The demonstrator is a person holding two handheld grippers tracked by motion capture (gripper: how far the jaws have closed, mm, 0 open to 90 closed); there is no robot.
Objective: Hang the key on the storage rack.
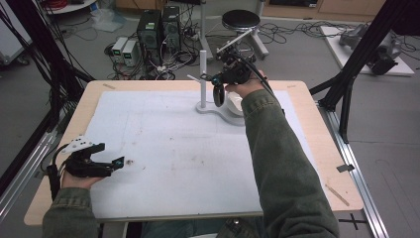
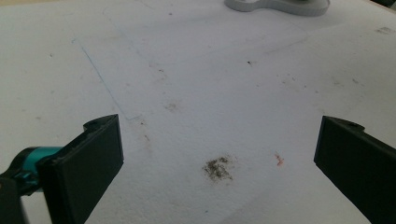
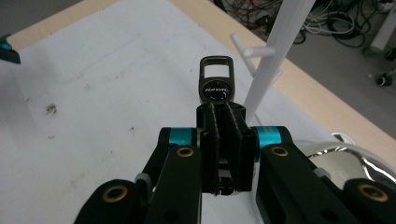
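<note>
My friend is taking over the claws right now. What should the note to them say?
Right claw: shut on a dark tag with a metal loop, held up near the white peg stand at the far side of the table.
Left claw: open, holding nothing, low over the white mat near a dark smudge.
Done: tag is picked up.
Left, probably: hang the loop on one of the stand's pegs. It is not on a peg yet.

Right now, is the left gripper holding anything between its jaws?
No: in the left gripper view the left gripper stands wide open, with bare stained white mat between its jaws.
</note>
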